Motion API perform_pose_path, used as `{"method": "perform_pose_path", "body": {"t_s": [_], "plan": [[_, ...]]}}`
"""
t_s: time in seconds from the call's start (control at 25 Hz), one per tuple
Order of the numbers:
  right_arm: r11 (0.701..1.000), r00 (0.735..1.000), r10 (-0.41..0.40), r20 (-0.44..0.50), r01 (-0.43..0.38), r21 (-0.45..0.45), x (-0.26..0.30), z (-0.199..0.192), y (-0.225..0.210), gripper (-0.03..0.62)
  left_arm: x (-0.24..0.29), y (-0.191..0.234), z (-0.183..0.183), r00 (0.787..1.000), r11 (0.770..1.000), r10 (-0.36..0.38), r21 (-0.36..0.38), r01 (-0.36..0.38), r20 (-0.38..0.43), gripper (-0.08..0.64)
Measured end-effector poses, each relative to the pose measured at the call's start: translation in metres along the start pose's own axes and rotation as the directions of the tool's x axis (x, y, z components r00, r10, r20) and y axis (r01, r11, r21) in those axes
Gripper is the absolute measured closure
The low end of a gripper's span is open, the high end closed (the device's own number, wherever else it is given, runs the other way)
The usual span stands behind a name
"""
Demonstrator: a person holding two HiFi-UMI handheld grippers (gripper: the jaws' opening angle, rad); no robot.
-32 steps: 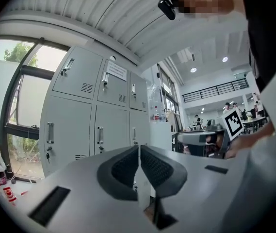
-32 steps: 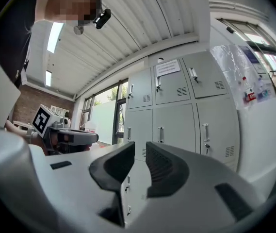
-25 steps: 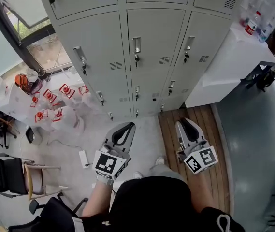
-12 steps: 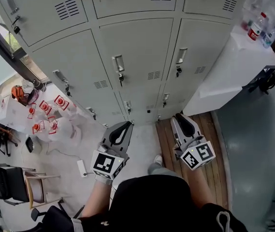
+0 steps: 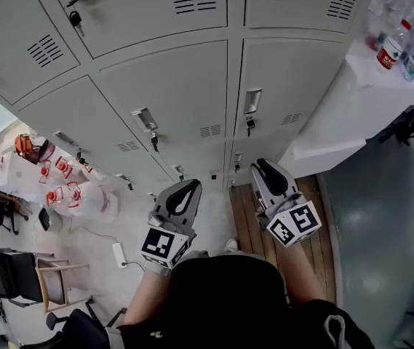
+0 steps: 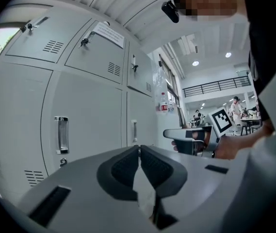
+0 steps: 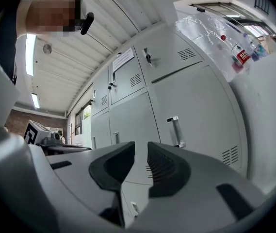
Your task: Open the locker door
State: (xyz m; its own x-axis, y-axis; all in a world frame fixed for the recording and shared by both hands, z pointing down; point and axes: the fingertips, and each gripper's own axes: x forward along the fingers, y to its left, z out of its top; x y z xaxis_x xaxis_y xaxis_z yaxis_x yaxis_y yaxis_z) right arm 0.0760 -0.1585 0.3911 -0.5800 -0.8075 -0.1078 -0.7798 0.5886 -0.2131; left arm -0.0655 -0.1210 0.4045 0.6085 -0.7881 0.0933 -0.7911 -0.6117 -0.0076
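Note:
A bank of grey metal lockers (image 5: 185, 86) fills the top of the head view, every door closed. One door with a handle (image 5: 252, 100) stands ahead of my right gripper (image 5: 263, 163). The neighbouring door's handle (image 5: 145, 118) is up and left of my left gripper (image 5: 190, 185). Both grippers point at the lockers, short of them and touching nothing. In the left gripper view the left gripper (image 6: 139, 147) has its tips together, with a handle (image 6: 62, 135) beyond. In the right gripper view the right gripper (image 7: 140, 145) is shut and empty, with a door handle (image 7: 175, 131) beyond.
A table under a white cloth (image 5: 345, 93) with bottles (image 5: 393, 47) stands right of the lockers. Bags with red print (image 5: 68, 191) lie on the floor at the left, chairs (image 5: 17, 271) nearer me. A wooden platform (image 5: 316, 224) lies under my right side.
The lockers have come nearer and now fill more of the head view. Both grippers have moved toward them together. Their jaws look the same.

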Motion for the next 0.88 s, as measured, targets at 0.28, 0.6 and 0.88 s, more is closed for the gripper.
{"method": "perform_pose_path", "body": {"t_s": [0.28,0.6,0.88], "plan": [[1.000,0.999,-0.023,-0.033,0.022,-0.018,0.040,-0.003,-0.034,0.498,0.022,0.025,0.005,0.999,0.999,0.034,-0.003,-0.034,-0.009,0.531],[0.994,0.996,-0.073,-0.052,0.069,-0.082,0.085,-0.003,-0.064,0.434,0.036,0.066,0.009,0.999,0.999,0.041,-0.006,-0.041,0.002,0.531],[0.986,0.992,-0.112,-0.065,0.103,-0.132,0.115,-0.001,-0.091,0.388,0.041,0.093,0.010,0.998,0.998,0.065,-0.007,-0.065,0.011,0.531]]}}
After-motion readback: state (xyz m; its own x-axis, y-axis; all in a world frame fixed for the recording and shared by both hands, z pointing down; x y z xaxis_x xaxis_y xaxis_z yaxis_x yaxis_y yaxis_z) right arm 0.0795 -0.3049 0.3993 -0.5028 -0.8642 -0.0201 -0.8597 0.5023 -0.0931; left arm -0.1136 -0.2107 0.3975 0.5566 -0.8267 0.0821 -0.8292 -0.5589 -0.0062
